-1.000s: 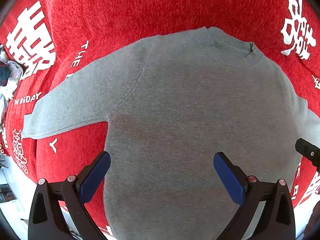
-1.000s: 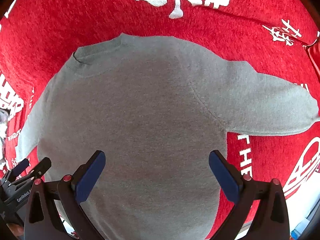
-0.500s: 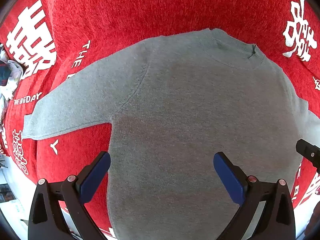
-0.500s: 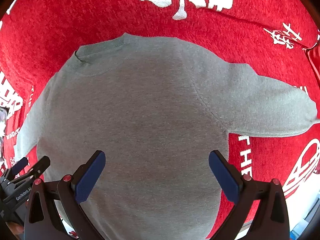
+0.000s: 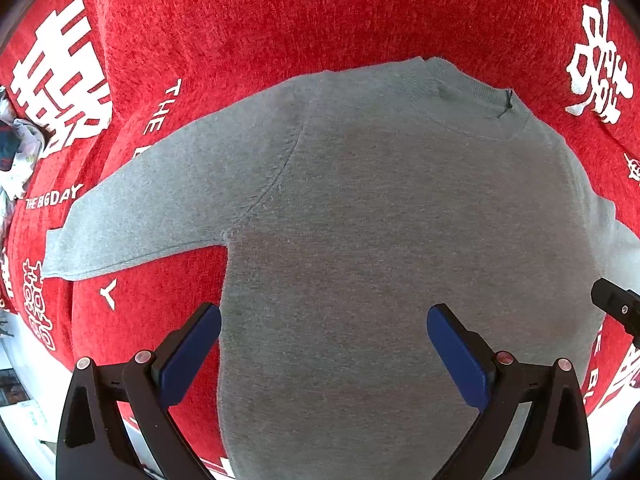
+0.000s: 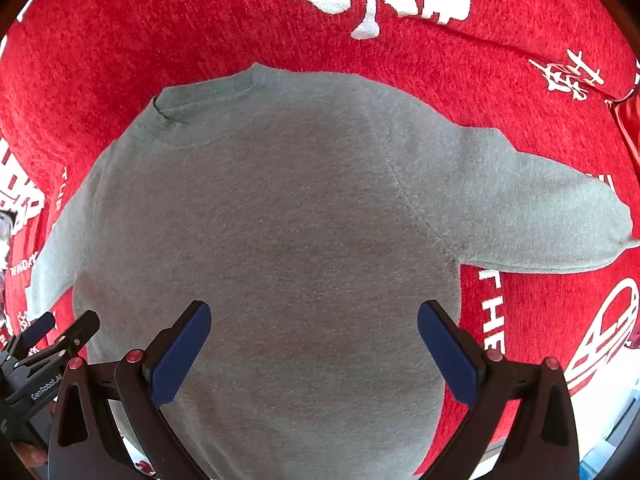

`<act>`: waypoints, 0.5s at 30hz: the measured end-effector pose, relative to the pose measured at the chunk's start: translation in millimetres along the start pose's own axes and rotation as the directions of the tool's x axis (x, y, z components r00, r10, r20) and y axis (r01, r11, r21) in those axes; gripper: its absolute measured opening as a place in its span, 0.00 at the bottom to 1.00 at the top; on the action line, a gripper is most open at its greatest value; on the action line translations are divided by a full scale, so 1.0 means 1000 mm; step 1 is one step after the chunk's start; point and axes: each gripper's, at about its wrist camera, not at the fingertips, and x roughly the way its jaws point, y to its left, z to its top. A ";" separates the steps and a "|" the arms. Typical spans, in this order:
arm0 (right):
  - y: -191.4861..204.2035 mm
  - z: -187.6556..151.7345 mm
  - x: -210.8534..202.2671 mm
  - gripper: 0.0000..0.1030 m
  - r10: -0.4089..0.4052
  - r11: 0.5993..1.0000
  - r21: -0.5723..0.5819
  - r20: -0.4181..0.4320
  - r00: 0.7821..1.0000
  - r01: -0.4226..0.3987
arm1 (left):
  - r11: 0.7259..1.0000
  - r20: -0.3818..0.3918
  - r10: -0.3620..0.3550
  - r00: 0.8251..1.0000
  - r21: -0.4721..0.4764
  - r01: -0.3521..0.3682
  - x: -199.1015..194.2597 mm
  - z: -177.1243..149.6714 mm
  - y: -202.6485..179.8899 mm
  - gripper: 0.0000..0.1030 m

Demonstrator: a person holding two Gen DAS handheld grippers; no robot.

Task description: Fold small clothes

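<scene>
Flat on the red cloth [image 5: 280, 20] lies the grey sweater [image 5: 380, 220], sleeves spread, no fold made yet. Left tongs [image 5: 324, 340] and right tongs [image 6: 314, 340] hover apart, empty, above its near hem.

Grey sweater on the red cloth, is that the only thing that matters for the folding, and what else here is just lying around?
For the job:
- grey sweater, spread flat, both sleeves out
- left hand-held gripper, open
- right hand-held gripper, open

Just lying about:
- red cloth with white lettering, the surface underneath
- crumpled patterned fabric at the far left edge
</scene>
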 end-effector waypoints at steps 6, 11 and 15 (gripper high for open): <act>0.000 0.000 -0.001 1.00 -0.002 1.000 -0.001 0.000 1.000 0.002 | 1.000 0.002 -0.004 1.000 -0.004 0.004 0.001 0.000 0.004 1.00; 0.002 -0.001 -0.002 1.00 -0.003 1.000 -0.003 -0.001 1.000 0.003 | 1.000 0.004 -0.007 1.000 -0.005 0.007 0.001 0.000 0.007 1.00; 0.005 -0.002 -0.003 1.00 -0.008 1.000 -0.007 0.005 1.000 0.008 | 1.000 0.006 -0.006 1.000 -0.004 0.006 0.001 0.000 0.009 1.00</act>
